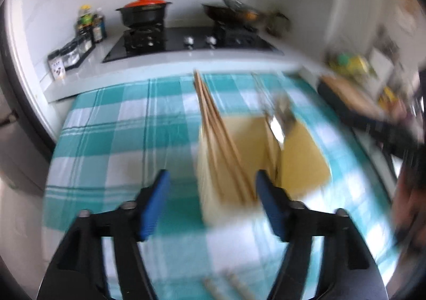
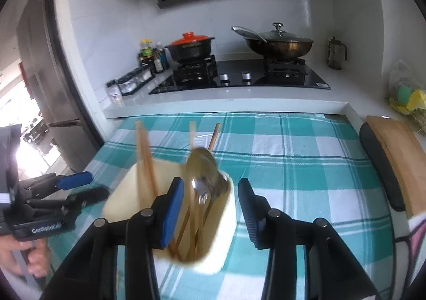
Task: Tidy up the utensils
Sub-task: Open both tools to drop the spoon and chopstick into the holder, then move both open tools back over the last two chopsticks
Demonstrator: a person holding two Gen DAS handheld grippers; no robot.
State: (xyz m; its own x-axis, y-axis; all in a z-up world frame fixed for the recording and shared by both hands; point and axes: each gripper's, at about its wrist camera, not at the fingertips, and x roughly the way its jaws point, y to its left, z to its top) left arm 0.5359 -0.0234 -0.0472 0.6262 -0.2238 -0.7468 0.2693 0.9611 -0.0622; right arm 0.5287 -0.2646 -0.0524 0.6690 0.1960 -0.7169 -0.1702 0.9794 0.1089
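Observation:
A cream utensil holder (image 2: 125,193) stands on the teal checked tablecloth (image 2: 306,167), blurred. Wooden chopsticks (image 2: 145,159) lean in its left compartment. A metal spoon (image 2: 202,161) and a fork (image 2: 201,193) sit with more sticks in the right one. My right gripper (image 2: 211,188) straddles that right compartment; a thin gap shows at the right pad. In the left wrist view my left gripper (image 1: 212,180) stands wide open just short of the holder (image 1: 213,188), with chopsticks (image 1: 213,124) and spoon (image 1: 277,124) beyond it. A hand holds the left gripper (image 2: 87,188) beside the holder. Two stick ends (image 1: 229,286) lie on the cloth.
Beyond the cloth a raised white counter (image 2: 239,103) carries a black hob (image 2: 239,79) with a red-lidded pot (image 2: 190,47) and a lidded wok (image 2: 279,44). Condiment bottles (image 2: 151,58) stand to its left. A wooden cutting board (image 2: 394,159) lies at the right edge.

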